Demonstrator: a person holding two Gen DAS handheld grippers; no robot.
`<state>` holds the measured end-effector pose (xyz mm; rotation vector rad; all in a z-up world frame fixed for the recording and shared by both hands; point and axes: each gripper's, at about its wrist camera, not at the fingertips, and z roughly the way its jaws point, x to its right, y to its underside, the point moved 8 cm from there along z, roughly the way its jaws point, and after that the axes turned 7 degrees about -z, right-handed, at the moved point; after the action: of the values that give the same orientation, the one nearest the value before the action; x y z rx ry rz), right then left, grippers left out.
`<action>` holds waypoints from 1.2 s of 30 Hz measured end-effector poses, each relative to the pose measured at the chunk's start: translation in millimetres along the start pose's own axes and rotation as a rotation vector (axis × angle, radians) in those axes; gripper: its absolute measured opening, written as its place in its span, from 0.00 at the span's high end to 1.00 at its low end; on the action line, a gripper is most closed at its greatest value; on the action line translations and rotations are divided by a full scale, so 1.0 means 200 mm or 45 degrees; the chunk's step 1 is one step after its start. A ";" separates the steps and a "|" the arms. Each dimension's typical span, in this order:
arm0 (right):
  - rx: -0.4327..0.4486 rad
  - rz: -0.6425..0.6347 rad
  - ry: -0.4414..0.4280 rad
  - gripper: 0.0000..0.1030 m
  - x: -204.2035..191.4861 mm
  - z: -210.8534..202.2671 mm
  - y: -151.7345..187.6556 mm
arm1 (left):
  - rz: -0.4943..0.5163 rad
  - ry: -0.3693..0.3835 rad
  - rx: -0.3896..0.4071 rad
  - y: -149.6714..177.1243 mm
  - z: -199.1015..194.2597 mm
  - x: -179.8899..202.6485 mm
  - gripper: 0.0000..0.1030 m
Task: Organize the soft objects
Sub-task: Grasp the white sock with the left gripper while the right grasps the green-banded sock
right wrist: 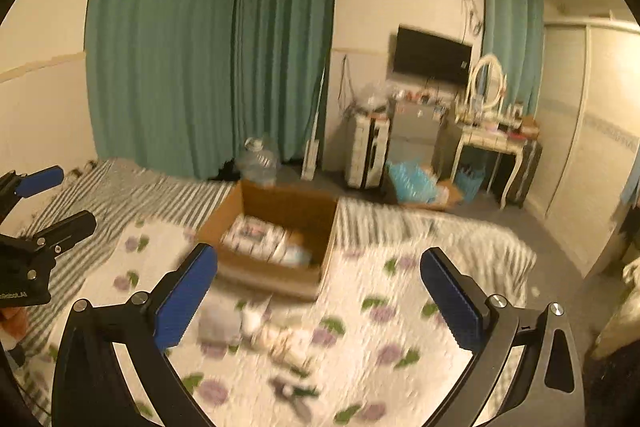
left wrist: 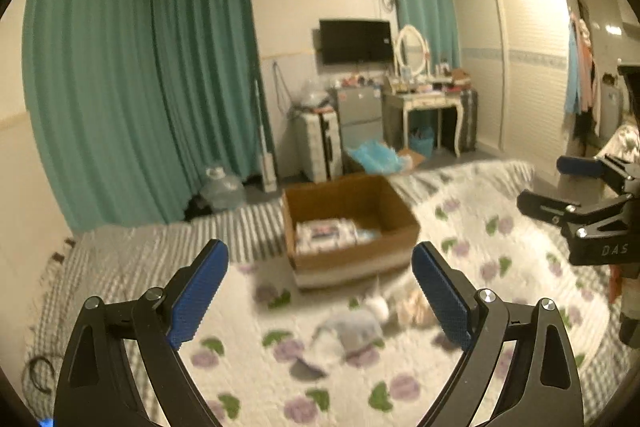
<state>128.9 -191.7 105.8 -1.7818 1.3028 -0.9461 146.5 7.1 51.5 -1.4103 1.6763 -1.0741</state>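
An open cardboard box (left wrist: 400, 223) (right wrist: 326, 247) stands on the bed and holds a white patterned soft pack (left wrist: 326, 235) (right wrist: 256, 237). In front of it, small soft items lie on the floral quilt: a grey one (left wrist: 354, 331) (right wrist: 218, 325), a white one (left wrist: 378, 305) and a beige one (left wrist: 416, 309) (right wrist: 288, 343). My left gripper (left wrist: 320, 263) is open and empty above them. My right gripper (right wrist: 319, 267) is open and empty too. Each shows in the other's view, the right one (left wrist: 560, 187) at the right edge and the left one (right wrist: 60, 195) at the left edge.
The bed has a floral quilt (left wrist: 500, 267) over a striped sheet (left wrist: 160, 247). Beyond it are teal curtains (left wrist: 140, 87), a water jug (left wrist: 222, 187), a suitcase (left wrist: 320, 147), a dressing table (left wrist: 432, 103) and a wardrobe (left wrist: 520, 59).
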 end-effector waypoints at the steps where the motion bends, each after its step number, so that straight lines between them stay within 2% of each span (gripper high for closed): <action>1: -0.020 0.005 -0.003 0.01 -0.01 0.01 0.07 | -0.007 0.006 -0.017 0.06 0.01 0.01 0.08; 5: -0.125 0.005 -0.022 0.01 -0.06 0.15 0.36 | -0.036 0.069 -0.107 0.26 0.10 0.06 0.08; 8: -0.246 0.015 -0.030 0.01 -0.09 0.29 0.61 | -0.069 0.059 -0.186 0.41 0.21 0.06 0.08; 13: -0.396 0.095 -0.071 0.02 -0.11 0.50 0.90 | -0.123 0.052 -0.300 0.64 0.37 0.07 0.08; 17: -0.540 0.126 -0.117 0.13 -0.15 0.67 1.08 | -0.136 0.061 -0.387 0.78 0.45 0.06 0.08; 20: -0.572 0.141 -0.153 0.14 -0.18 0.73 1.12 | -0.116 0.069 -0.436 0.84 0.51 0.05 0.08; 22: -0.590 0.141 -0.159 0.19 -0.19 0.76 1.13 | -0.107 0.080 -0.462 0.88 0.54 0.05 0.08; 23: -0.614 0.140 -0.163 0.27 -0.20 0.79 1.15 | -0.104 0.084 -0.472 0.89 0.56 0.05 0.08; 26: -0.705 0.141 -0.178 0.36 -0.22 0.87 1.21 | -0.096 0.094 -0.496 0.90 0.58 0.05 0.08; 28: -0.729 0.141 -0.159 0.52 -0.21 0.89 1.22 | -0.090 0.100 -0.505 0.90 0.59 0.05 0.08; 29: -0.729 0.141 -0.148 0.60 -0.21 0.89 1.22 | -0.087 0.104 -0.508 0.90 0.60 0.05 0.08; 32: -0.688 0.153 -0.142 0.68 -0.20 0.84 1.19 | -0.078 0.115 -0.504 0.89 0.61 0.05 0.08; 36: -0.606 0.159 -0.147 0.68 -0.17 0.77 1.06 | -0.083 0.119 -0.504 0.86 0.65 0.03 0.08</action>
<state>163.2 -187.0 -155.8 -2.0393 1.6386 -0.4782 190.2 -8.6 -160.0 -1.6909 2.0025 -0.8851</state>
